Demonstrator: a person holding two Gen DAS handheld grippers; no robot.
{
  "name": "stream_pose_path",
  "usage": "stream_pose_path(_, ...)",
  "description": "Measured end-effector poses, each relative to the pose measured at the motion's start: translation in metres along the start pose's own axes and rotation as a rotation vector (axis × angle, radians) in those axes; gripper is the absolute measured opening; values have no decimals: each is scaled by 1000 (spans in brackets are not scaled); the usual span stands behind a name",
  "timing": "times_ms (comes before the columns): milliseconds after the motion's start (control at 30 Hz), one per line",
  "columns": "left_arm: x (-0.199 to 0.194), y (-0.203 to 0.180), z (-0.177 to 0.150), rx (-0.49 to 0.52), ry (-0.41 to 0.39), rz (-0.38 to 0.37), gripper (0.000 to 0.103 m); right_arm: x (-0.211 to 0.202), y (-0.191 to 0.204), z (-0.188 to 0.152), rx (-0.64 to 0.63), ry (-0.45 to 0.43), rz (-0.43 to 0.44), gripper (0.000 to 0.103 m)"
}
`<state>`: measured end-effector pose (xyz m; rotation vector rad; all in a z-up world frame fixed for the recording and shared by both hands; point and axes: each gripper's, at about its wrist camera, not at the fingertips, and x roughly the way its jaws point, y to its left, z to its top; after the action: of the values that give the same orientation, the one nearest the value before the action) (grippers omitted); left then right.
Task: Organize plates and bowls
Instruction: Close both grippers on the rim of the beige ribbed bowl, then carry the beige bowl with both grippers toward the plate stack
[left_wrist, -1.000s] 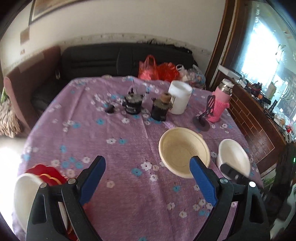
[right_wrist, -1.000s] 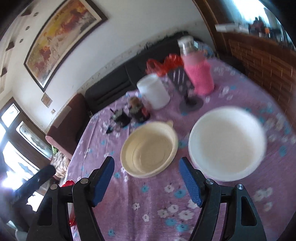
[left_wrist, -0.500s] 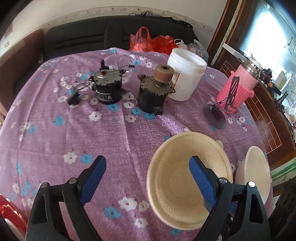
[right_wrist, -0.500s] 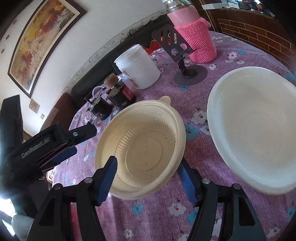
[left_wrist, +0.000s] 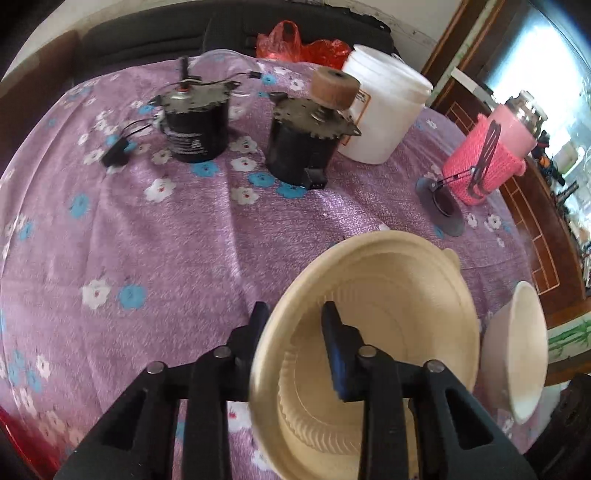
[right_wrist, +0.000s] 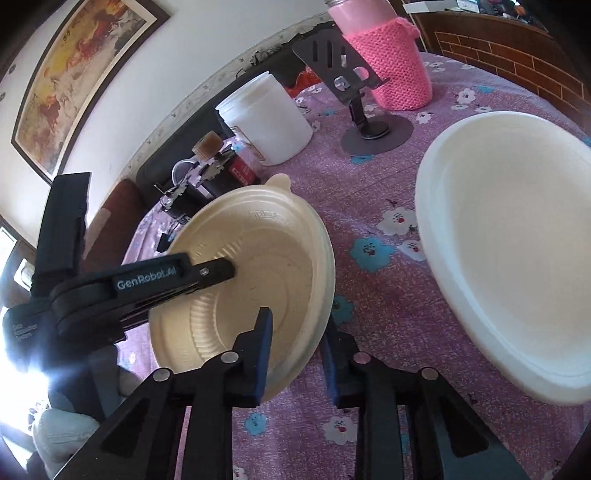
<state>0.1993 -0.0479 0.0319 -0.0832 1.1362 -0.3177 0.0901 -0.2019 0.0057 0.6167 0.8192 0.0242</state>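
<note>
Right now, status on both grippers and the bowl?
Left gripper and right gripper closing over opposite rims of the beige bowl. Bowl tilted. White plate alongside, apart.

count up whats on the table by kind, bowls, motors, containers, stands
Bowls: 2, the cream bowl and the white bowl
Motors: 2, the black motor with wires and the black motor with a cork-coloured wheel
Containers: 2, the white tub and the pink-sleeved flask
Stands: 1, the grey phone stand
Total: 7
</note>
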Motion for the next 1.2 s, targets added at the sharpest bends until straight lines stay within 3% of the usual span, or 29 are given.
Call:
stream_pose_path(167, -33, 7, -19, -8, -56, 47, 24, -9, 9, -3, -19, -17, 40, 20)
stream_pose_path(333, -84, 30, -46, -56, -94, 33, 24, -29, 35, -17, -84, -27, 91, 20)
stream_pose_path(667, -201, 84, -121, -113, -263, 94, 24, -80, 121, -69, -254, -13, 220, 20)
stream_pose_path(900, -253, 138, -168, -240, -346, 108, 24, -99, 182, -107, -380, 15, 293, 20)
stream_pose_path(1200, -266, 188, -208, -320, -412, 324, 25, -71, 244, -159, -519, 125, 290, 20)
